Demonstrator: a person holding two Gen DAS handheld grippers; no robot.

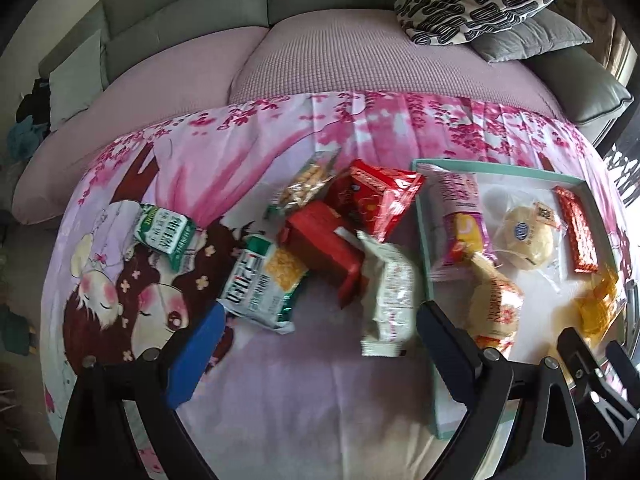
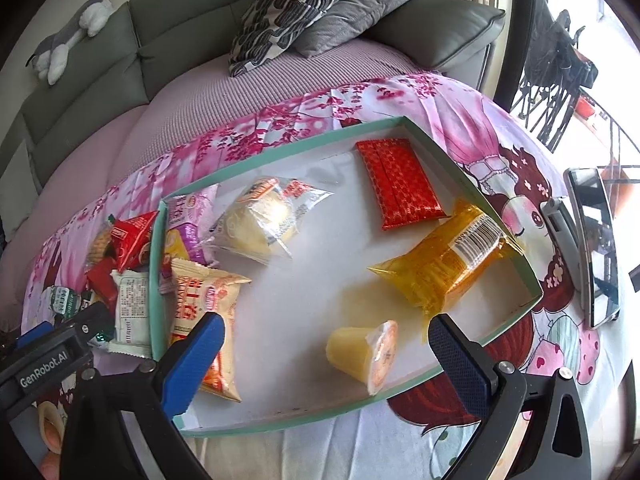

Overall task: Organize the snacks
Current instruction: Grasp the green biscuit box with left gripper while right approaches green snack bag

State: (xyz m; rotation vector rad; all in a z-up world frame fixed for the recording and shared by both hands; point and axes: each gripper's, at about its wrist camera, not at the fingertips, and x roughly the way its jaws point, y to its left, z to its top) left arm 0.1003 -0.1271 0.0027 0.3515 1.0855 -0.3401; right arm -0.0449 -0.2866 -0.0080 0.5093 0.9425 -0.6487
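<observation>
Hovering over a counter draped in a pink cartoon-print cloth [image 1: 280, 380], the left gripper [image 1: 320, 344] stands wide with nothing between its blue-padded fingers. Loose snacks lie at its 12 o'clock: a white oblong wrapper [image 1: 390, 300], a red folded packet [image 1: 328, 252], a green-and-white cracker pack [image 1: 262, 284] at 11 o'clock, and a small green-and-white pouch [image 1: 170, 236] at 10 o'clock. The right gripper [image 2: 326, 346] is likewise spread wide and empty, above a shallow white tray with a mint-green rim [image 2: 280, 148]. Inside the tray, a yellow jelly cup [image 2: 362, 350] lies on its side just between the fingers, an orange transparent bag [image 2: 444, 268] at 1 o'clock, a red foil packet [image 2: 400, 182] at 12 o'clock, a clear-wrapped pale round cake [image 2: 260, 218] at 11 o'clock, and a cream-and-orange wrapper [image 2: 208, 308] at 9 o'clock.
</observation>
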